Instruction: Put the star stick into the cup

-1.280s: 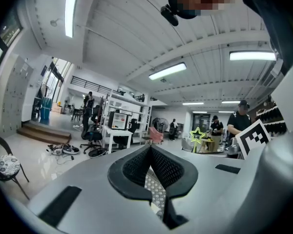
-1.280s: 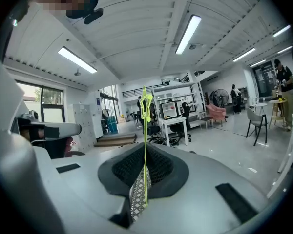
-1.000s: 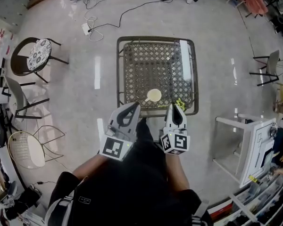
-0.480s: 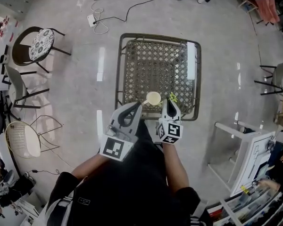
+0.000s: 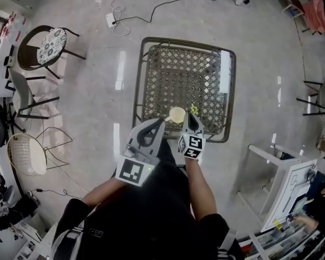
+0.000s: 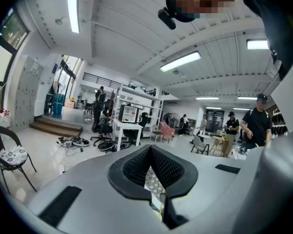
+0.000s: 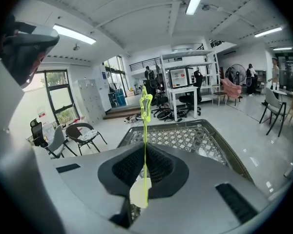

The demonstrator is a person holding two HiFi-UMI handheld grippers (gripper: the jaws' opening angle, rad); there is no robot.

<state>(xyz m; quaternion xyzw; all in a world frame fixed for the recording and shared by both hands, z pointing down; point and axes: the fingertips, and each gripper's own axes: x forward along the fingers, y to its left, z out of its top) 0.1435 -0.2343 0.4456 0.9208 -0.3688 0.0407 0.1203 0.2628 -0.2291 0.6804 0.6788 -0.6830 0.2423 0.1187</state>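
A cream cup (image 5: 177,114) stands near the front edge of the lattice-topped table (image 5: 168,69). My right gripper (image 5: 193,118) is shut on the thin yellow-green star stick (image 5: 194,108), just right of the cup. In the right gripper view the star stick (image 7: 145,103) rises upright from between the jaws of the right gripper (image 7: 145,149), star end up, and the cup (image 7: 136,197) shows below through the gap. My left gripper (image 5: 157,123) hovers at the table's front edge, left of the cup, shut and holding nothing. In its own view the left gripper (image 6: 150,148) has its tips together.
A metal rim (image 5: 137,80) frames the table. Chairs (image 5: 40,56) and a wire basket chair (image 5: 27,164) stand on the floor at the left. A power strip with cables (image 5: 111,19) lies beyond the table. A white table (image 5: 284,172) stands at the right.
My right gripper has moved forward and left with the star stick, from the table's front edge to just beside the cup. The left gripper has stayed put.
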